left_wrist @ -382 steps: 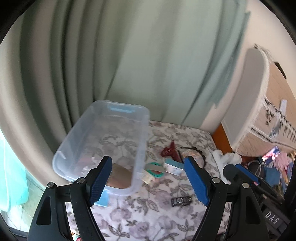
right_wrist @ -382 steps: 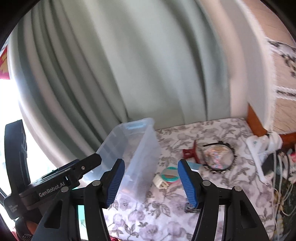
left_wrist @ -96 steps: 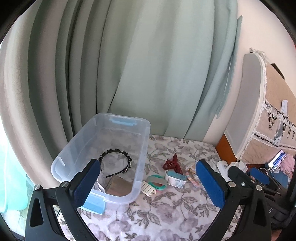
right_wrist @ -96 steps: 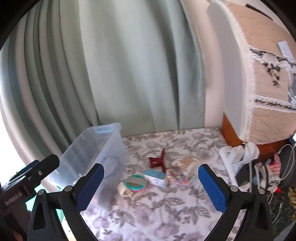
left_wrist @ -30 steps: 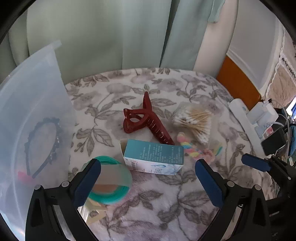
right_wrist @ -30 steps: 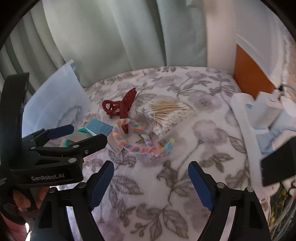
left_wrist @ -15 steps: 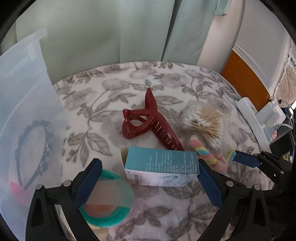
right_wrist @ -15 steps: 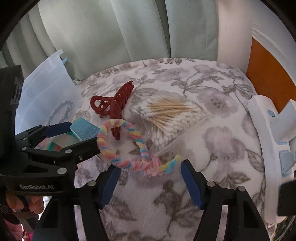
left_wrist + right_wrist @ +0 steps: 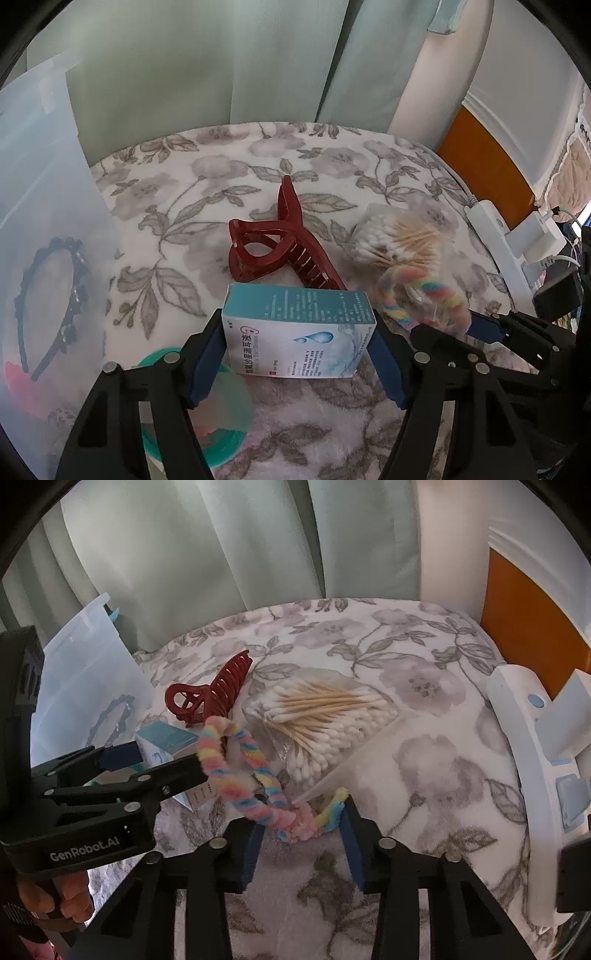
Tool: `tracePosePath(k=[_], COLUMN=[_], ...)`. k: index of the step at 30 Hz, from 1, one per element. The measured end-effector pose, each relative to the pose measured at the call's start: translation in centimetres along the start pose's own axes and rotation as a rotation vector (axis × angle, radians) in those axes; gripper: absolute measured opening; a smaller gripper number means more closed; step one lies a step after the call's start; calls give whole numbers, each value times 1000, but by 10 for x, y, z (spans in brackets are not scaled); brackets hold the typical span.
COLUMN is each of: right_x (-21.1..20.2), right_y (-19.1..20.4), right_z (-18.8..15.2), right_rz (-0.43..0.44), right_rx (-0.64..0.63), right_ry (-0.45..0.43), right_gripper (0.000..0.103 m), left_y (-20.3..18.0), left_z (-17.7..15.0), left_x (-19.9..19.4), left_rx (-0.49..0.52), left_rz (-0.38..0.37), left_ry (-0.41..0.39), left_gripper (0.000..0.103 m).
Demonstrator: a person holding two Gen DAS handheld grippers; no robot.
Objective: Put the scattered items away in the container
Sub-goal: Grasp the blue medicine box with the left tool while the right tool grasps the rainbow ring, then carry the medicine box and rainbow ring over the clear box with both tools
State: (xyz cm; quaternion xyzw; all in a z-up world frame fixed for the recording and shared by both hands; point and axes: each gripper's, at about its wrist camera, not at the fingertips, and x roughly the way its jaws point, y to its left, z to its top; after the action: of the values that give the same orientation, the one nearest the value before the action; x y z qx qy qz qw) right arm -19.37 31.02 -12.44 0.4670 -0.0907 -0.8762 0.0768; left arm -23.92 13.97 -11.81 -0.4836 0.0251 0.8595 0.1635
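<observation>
Both claws were pinching things: the left gripper [image 9: 297, 354] squeezed the small teal-and-white cardboard box [image 9: 295, 332]; the right gripper [image 9: 301, 836] squeezed the fluffy rainbow twisted hair tie [image 9: 251, 771]. To do it well, each should lift straight up, hold tight, then drop its thing in the clear plastic storage tub [image 9: 40, 206].

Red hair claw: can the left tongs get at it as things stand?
Probably not yet: the left tongs are shut on the teal box, which sits directly before the hair claw.
</observation>
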Motion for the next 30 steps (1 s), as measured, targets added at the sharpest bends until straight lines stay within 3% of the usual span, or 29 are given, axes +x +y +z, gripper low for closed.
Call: tracePosePath(k=[5,14,30], right_x=[-7,-37,-135], right_y=[-1,-4,-4], right_z=[-4,-16,-34], right_rz=[-1,7,15], right_rx=[25,104,227], right_ry=[-6,-46,-202], right_gripper=[31,29,29], left_y=[-1,-10,-40], left_z=[-4,-13,-23], left_x=[-8,-37,-127], left_rx=[-17,-30,-14], left_rz=[-1,-2,-14], left_ry=[-4,-14,-117], left_gripper=[73,73,73])
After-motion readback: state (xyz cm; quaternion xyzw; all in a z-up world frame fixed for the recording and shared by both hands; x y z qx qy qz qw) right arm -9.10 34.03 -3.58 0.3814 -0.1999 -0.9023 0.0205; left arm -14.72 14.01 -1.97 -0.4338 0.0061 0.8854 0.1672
